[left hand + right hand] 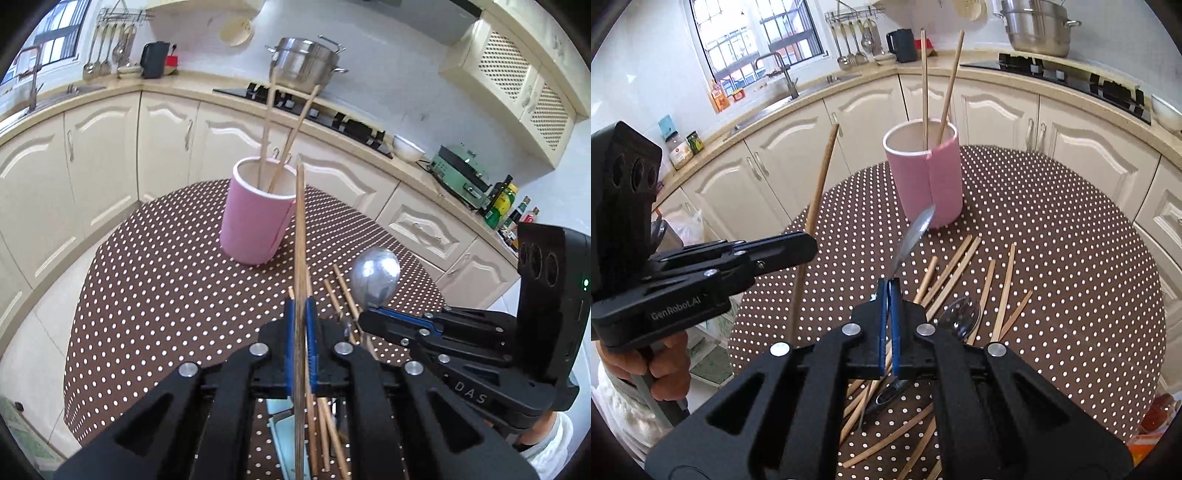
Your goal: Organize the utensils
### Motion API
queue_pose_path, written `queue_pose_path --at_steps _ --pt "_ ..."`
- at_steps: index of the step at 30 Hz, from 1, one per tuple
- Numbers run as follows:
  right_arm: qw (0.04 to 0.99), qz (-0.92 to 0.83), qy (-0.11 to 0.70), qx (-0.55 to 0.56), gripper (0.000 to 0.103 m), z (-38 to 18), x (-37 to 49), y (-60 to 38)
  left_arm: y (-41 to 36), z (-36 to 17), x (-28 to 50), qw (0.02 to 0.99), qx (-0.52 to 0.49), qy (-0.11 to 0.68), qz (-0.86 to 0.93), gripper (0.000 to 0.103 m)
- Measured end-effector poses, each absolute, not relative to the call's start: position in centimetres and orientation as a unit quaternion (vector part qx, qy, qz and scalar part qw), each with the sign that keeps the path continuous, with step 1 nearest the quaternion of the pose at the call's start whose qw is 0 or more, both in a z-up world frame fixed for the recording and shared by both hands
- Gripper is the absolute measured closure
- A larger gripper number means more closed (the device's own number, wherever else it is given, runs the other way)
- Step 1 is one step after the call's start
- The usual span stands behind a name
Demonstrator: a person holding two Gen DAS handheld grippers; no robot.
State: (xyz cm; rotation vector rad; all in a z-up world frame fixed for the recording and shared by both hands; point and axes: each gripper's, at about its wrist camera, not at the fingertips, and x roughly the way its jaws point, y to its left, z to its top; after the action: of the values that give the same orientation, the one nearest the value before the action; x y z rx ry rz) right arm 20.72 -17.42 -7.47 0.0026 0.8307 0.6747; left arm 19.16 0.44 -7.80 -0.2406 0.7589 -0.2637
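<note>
Left tongs (pixel 300 310) clenched on one wooden chopstick (pixel 300 236), held upright near the pink cup (pixel 255 218). Right tongs (pixel 889 291) clenched on a metal spoon (pixel 916 232), bowl raised toward the cup. Two chopsticks (pixel 938 85) stand inside the cup; loose chopsticks (pixel 960 266) and another spoon (pixel 960 317) lie on the dotted worktop (pixel 1071 258), nearer than the cup.

One pink cup (pixel 925 173) stands beyond both tongs, with two chopsticks (pixel 924 85) upright in it. One chopstick (pixel 300 236) is gripped in the left tongs (pixel 300 314). One metal spoon (pixel 916 232) is gripped in the right tongs (pixel 889 291). A second spoon (pixel 960 319) lies just right of them, among roughly ten loose chopsticks (pixel 1004 288).
</note>
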Motion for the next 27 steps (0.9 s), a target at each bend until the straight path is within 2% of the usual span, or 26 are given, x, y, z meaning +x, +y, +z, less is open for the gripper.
queue_pose_path --at_steps 12,27 --pt "0.890 0.312 0.331 0.016 0.101 -3.4 21.2 -18.2 -1.1 -2.7 19.5 0.944 -0.082 0.289 -0.135 0.097" --pt "0.936 0.272 0.221 0.021 0.101 3.3 26.1 -18.2 -1.0 4.5 24.7 0.979 -0.088 0.161 -0.087 0.097"
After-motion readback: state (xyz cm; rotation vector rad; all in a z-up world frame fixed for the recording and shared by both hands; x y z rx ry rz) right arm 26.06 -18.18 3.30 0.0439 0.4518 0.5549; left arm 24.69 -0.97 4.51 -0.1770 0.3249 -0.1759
